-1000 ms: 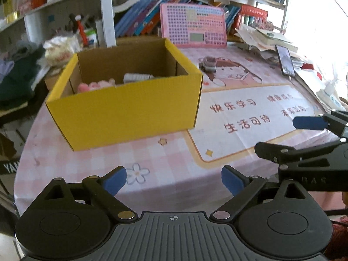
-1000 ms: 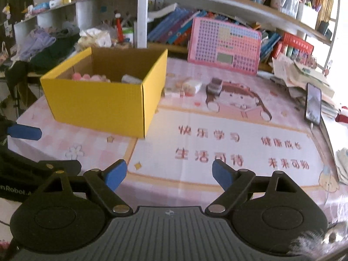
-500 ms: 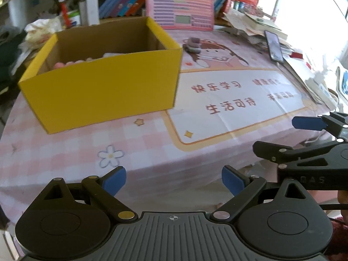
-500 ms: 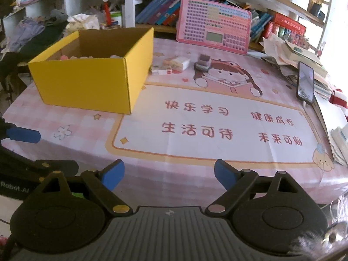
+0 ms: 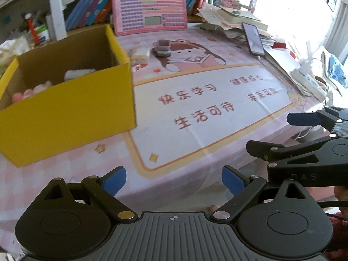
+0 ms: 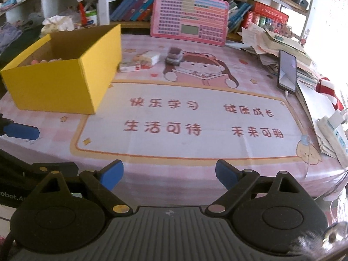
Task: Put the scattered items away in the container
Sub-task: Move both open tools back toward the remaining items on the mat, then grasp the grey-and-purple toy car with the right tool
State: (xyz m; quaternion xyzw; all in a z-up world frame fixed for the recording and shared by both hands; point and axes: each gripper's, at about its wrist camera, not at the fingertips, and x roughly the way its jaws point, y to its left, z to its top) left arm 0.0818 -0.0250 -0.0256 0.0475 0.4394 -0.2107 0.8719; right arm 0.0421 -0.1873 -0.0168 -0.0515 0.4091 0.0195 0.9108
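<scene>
Yellow cardboard box [image 6: 65, 74] sits at the left of the pink checked tablecloth [image 6: 195, 174], its top open; inside lie some pink soft things [image 5: 32, 91] and a white tube-like item [image 5: 78, 74] (hard to name more closely). Just right of the box's far corner, on the cloth, lie a flat red-and-white packet [image 6: 130, 67] and a white wrapped packet [image 6: 150, 57], close together. A little further right stands a small grey toy car [image 6: 173, 57], on the cartoon girl printed on the white mat [image 6: 187, 130]. Behind these a pink button-board toy [image 6: 189, 17] leans against the bookshelf. Toward the right edge a dark phone [image 6: 287, 71] rests tilted against a heap of papers and books [image 6: 278, 43].

Both claws hang over the near edge of the table, clear of everything. The left gripper [image 5: 173, 181] has its blue pads [image 5: 114, 180] spread wide with nothing between them. The right gripper [image 6: 168, 177] stands wide apart too, empty, its jaws having just been opening.
</scene>
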